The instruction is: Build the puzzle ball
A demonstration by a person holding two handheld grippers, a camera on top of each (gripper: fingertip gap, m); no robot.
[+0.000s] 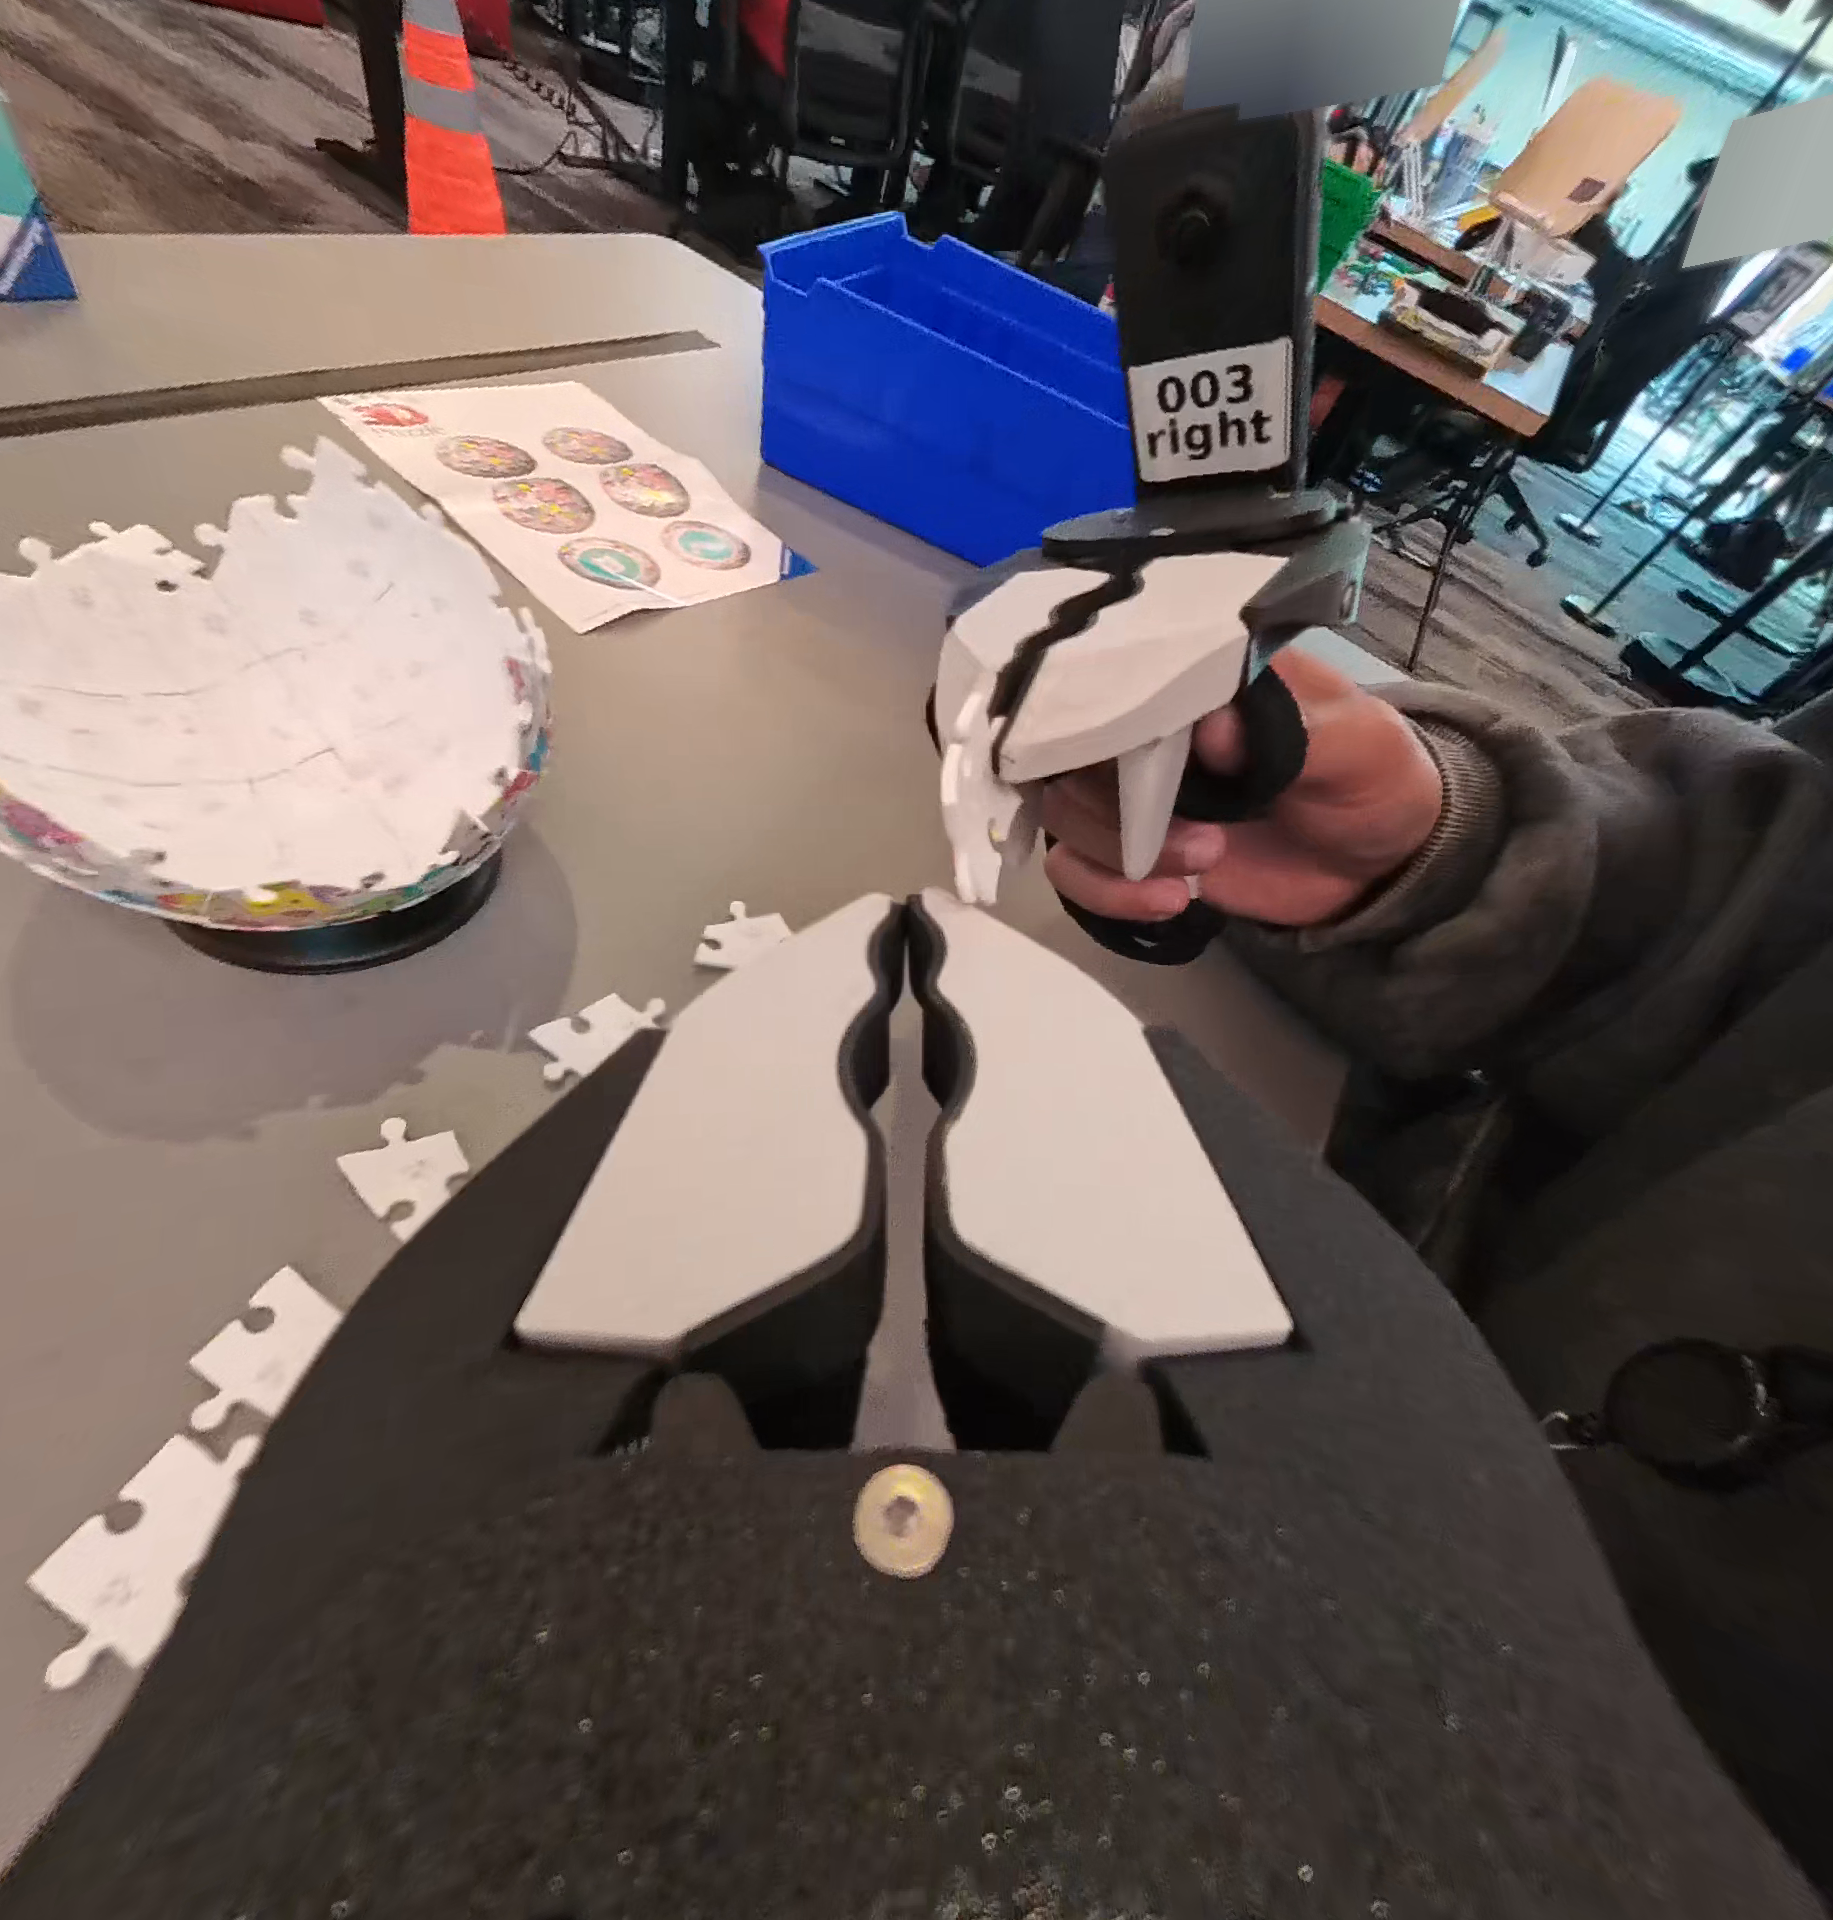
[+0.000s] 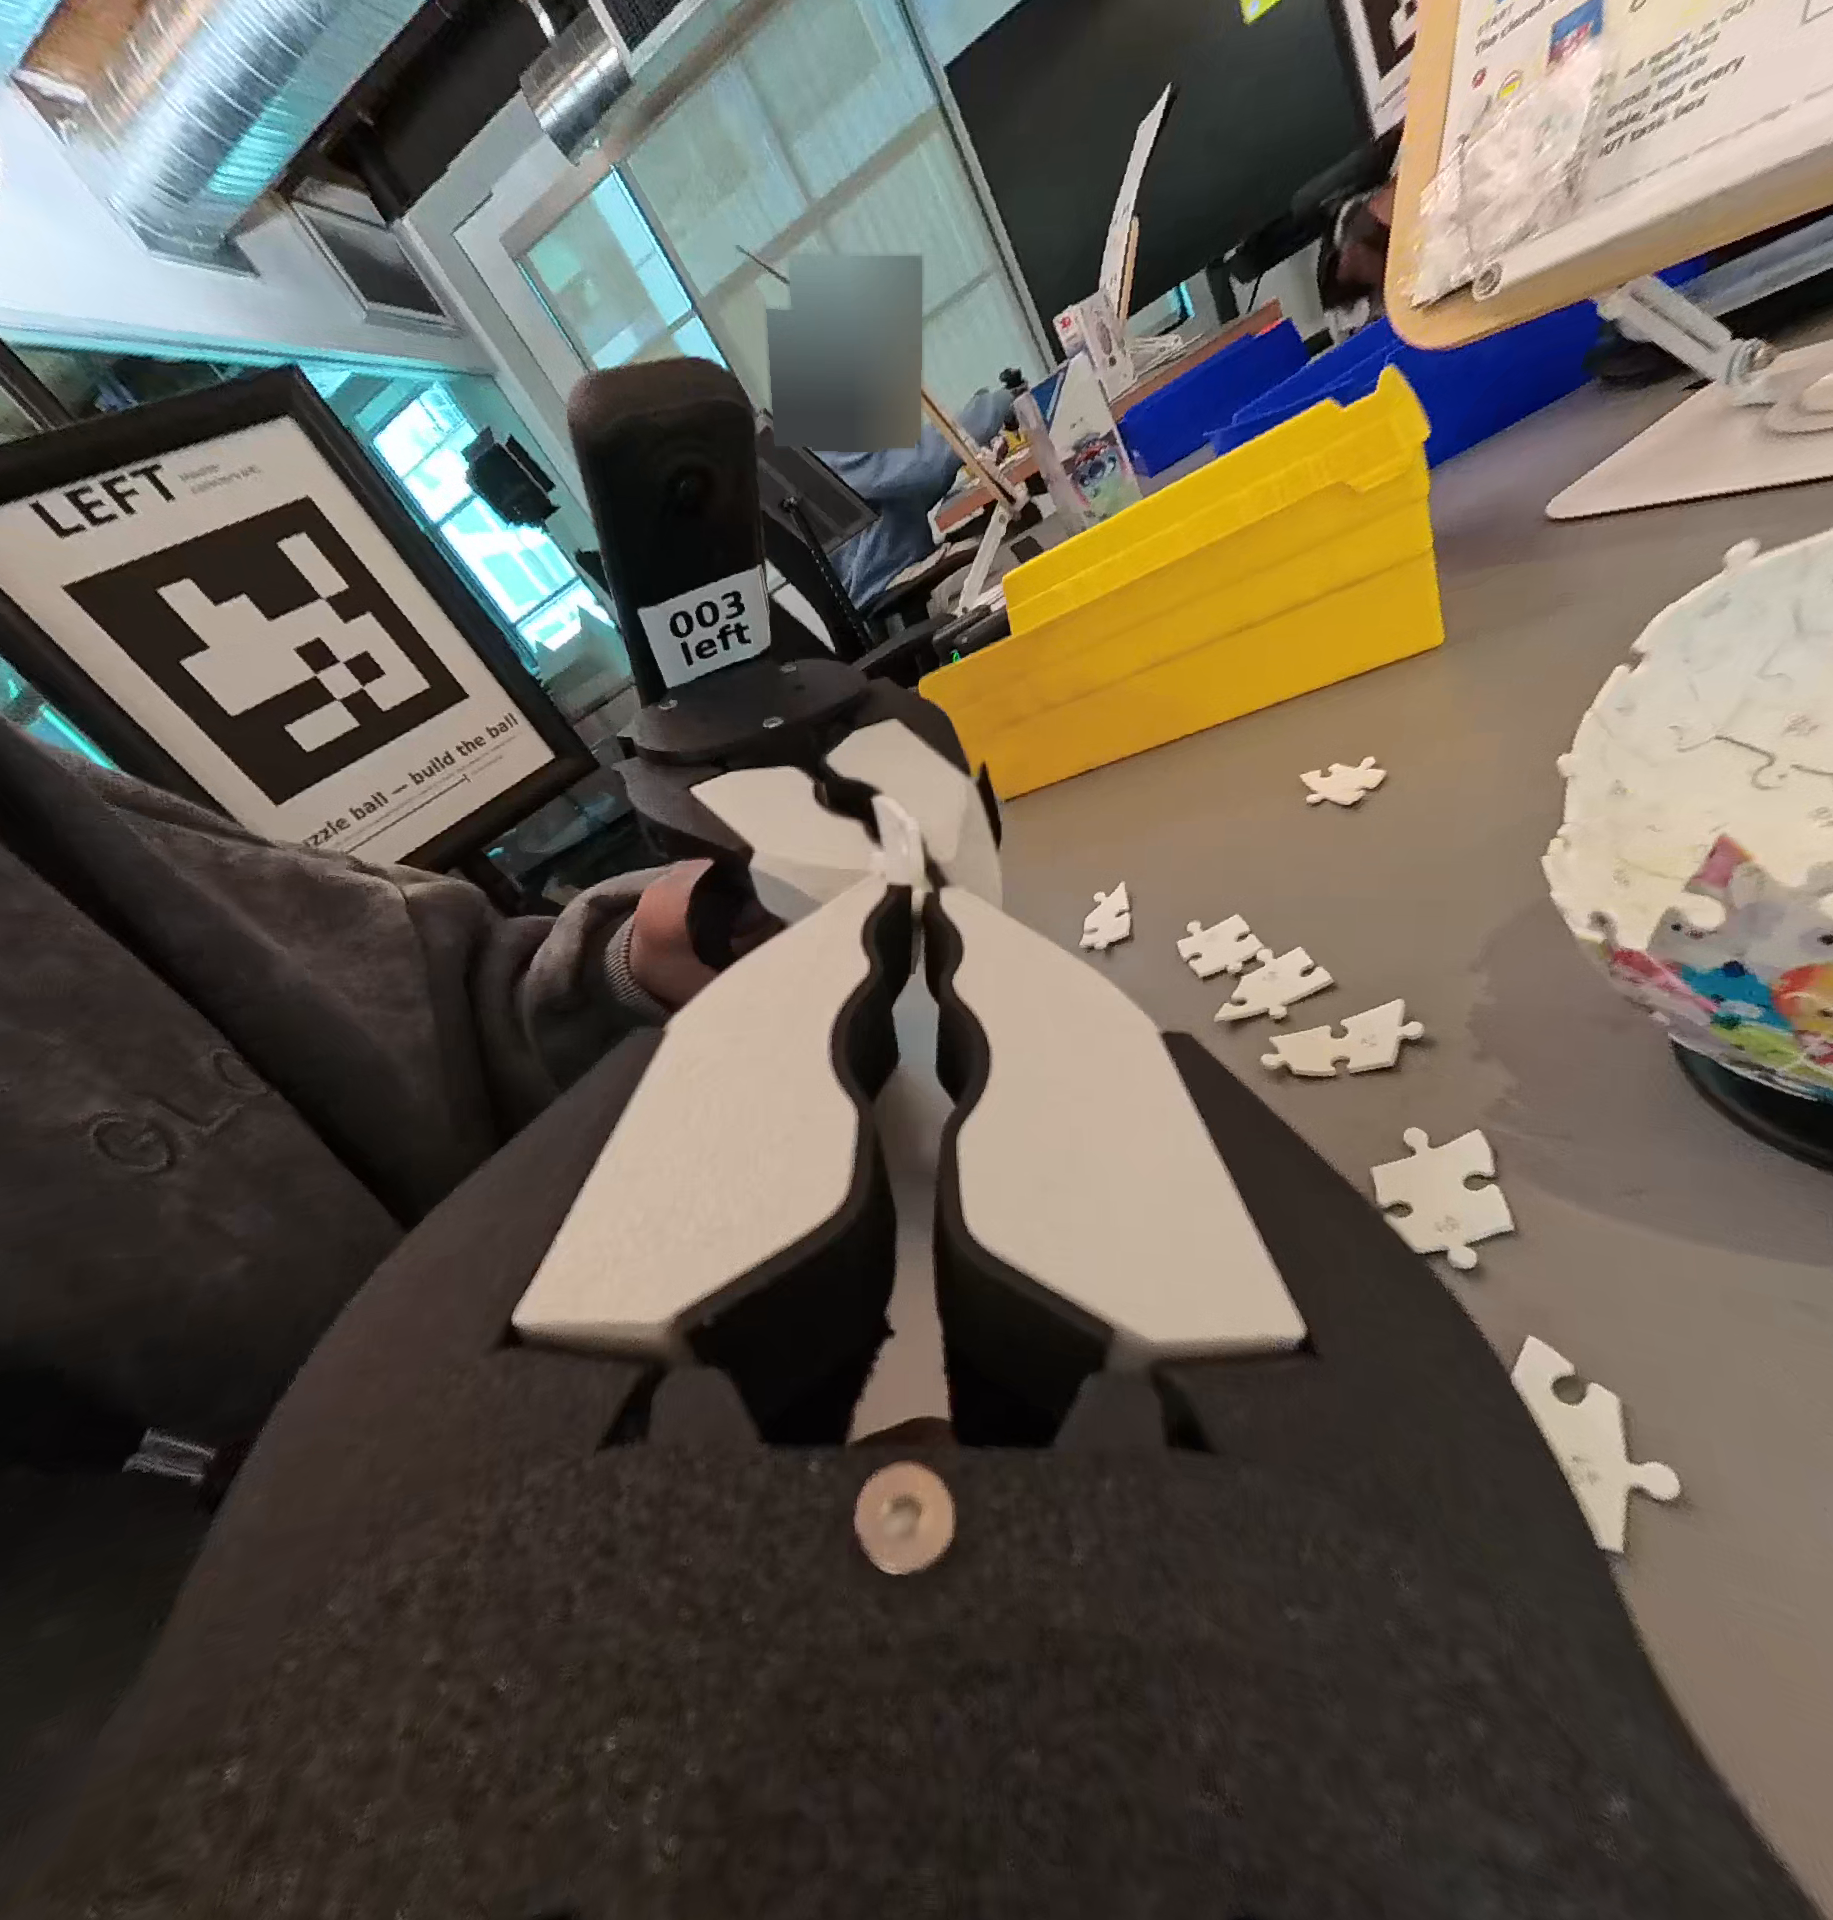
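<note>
Left wrist view: left gripper [image 1: 907, 914] low in the foreground, jaws pressed together at the tips, nothing seen between them.
Right gripper [image 1: 979, 800]: held in a hand [image 1: 1296, 821] above the desk [image 1: 746, 727], jaws clamped on a white puzzle piece [image 1: 972, 831] (hanging down from the tips, just above the left gripper's tips).
Half-built ball [image 1: 237, 707]: on a black round stand [image 1: 340, 925], left of both grippers, open side up, white inside, coloured print outside.
Loose pieces [image 1: 408, 1169]: white side up, scattered on the desk between the ball and the left gripper.
Behind: printed sheet [image 1: 569, 499] lying flat, blue bin [image 1: 943, 395] beside it.
Right wrist view: right gripper [image 2: 917, 899] tips meeting the left gripper [image 2: 896, 831], with the puzzle piece [image 2: 899, 836] at that meeting point (which jaws pinch it here, hard to tell).
Ball [image 2: 1743, 862]: at the far right on its stand, more loose pieces [image 2: 1343, 1039] lying between it and the grippers.
Far side: yellow bin [image 2: 1213, 634] on the desk.
</note>
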